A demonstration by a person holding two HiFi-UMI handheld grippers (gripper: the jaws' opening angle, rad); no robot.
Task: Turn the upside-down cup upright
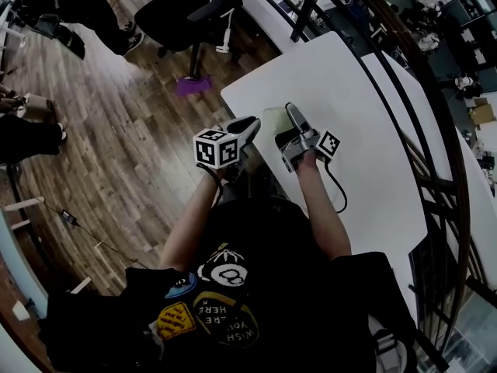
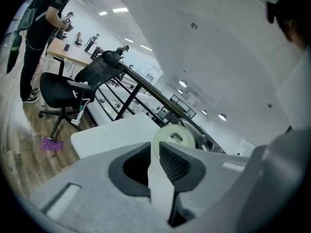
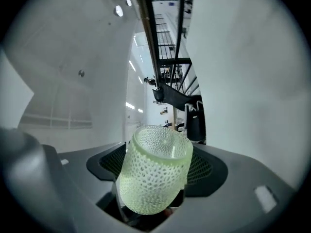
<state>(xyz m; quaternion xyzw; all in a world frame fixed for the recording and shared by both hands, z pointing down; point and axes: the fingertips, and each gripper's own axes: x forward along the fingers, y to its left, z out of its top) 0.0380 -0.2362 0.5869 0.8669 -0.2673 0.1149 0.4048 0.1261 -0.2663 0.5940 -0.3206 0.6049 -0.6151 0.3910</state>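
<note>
**Cup gripped by the right gripper above the corner of the white table**

The wooden floor (image 1: 116,146) fills the left half of the head view. To the right of it is the white table (image 1: 365,130), and a black railing (image 1: 404,76) curves along its far side. A black office chair (image 1: 186,10) stands on the floor beyond the table's corner, and in the left gripper view a person in dark clothes (image 2: 41,28) stands behind this chair.

The person who holds the grippers is at the near edge of the table, with both forearms stretched forward. The right gripper (image 3: 158,154) is closed on the pale green cup (image 3: 153,178). Its two ribbed pads press on the opposite sides of the dotted wall. The cup is tilted, with the round base toward this gripper and the open rim pointing away from it.

In the head view the cup is between the tips of the two grippers, above the near left corner of the table. I cannot tell if it touches the table.

The left gripper (image 2: 156,152) has its jaws together and holds nothing that I can name. The cup shows as a pale round disc just beyond their tips.

A thin black cable (image 1: 339,189) runs from the right gripper over the table. A small purple thing (image 1: 192,86) lies on the floor near the chair.
</note>
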